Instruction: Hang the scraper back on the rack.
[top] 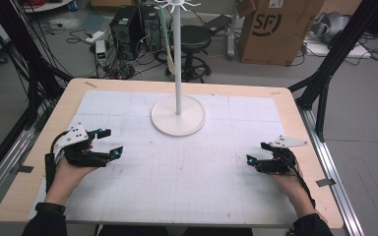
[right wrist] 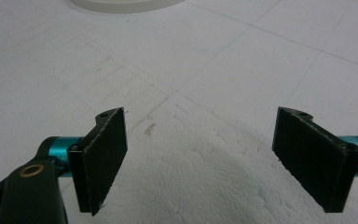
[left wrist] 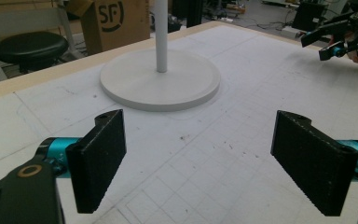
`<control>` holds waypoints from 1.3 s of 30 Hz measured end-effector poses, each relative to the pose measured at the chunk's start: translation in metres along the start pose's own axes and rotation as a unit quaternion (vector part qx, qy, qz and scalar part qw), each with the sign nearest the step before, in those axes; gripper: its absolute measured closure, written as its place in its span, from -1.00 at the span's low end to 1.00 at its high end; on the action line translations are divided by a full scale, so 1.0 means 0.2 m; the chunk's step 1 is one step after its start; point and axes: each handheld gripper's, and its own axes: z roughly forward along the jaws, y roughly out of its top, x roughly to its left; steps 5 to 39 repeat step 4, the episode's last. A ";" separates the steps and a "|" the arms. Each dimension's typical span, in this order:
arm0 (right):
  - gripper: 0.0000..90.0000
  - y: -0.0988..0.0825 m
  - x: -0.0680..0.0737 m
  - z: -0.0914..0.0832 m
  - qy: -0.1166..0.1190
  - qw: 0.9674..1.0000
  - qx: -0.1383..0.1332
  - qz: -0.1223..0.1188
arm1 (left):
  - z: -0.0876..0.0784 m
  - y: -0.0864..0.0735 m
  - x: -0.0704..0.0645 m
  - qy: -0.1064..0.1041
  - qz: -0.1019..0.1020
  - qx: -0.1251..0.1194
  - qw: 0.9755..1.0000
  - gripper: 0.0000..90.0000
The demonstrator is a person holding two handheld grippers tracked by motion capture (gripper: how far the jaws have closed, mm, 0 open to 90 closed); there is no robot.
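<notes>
Left hand-held gripper point(top: 109, 141): lower left of the high view, jaws spread wide, grasping nothing, low over the white mat point(top: 187, 172).
Right hand-held gripper point(top: 256, 153): lower right of the high view, likewise released and empty, close above the mat.
Stand point(top: 178, 114): centre of the high view, beyond both grippers; a round white base flat on the mat with a thin upright pole, well apart from either gripper.
Risk, tipping: the pole is tall and slender, so a sideways knock or a high pinch would likely rock the base.
Risk, collision: both grippers closing on the pole together could strike each other.
Risk, mat: a low jaw may scrape the soft surface.
Count: two grippers, one stand, one mat, one counter point(top: 39, 172).
</notes>
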 end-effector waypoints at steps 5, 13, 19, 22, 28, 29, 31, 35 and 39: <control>-0.62 0.00 0.00 0.00 0.001 1.000 -0.001 0.001 | 0.00 0.00 0.01 0.003 0.000 -0.001 1.000 -0.59; -0.62 0.00 0.00 0.00 0.001 1.000 -0.001 0.001 | 0.00 0.00 0.01 0.003 0.000 -0.001 1.000 -0.59; -0.62 0.00 0.00 0.00 0.001 1.000 -0.001 0.001 | 0.00 0.00 0.01 0.003 0.000 -0.001 1.000 -0.59; -0.62 0.00 0.00 0.00 0.001 1.000 -0.001 0.001 | 0.00 0.00 0.01 0.003 0.000 -0.001 1.000 -0.59; -0.62 0.00 0.00 0.00 0.001 1.000 -0.001 0.001 | 0.00 0.00 0.01 0.003 0.000 -0.001 1.000 -0.59; -0.62 0.00 0.00 0.00 0.001 1.000 -0.001 0.001 | 0.00 0.00 0.01 0.003 0.000 -0.001 1.000 -0.59; -0.62 0.00 0.00 0.00 0.001 1.000 -0.001 0.001 | 0.00 0.00 0.01 0.003 0.000 -0.001 1.000 -0.59; -0.62 0.00 0.00 0.00 0.001 1.000 -0.001 0.001 | 0.00 0.00 0.01 0.003 0.000 -0.001 1.000 -0.59; -0.62 0.00 0.00 0.00 0.001 1.000 -0.001 0.001 | 0.00 0.00 0.01 0.003 0.000 -0.001 1.000 -0.59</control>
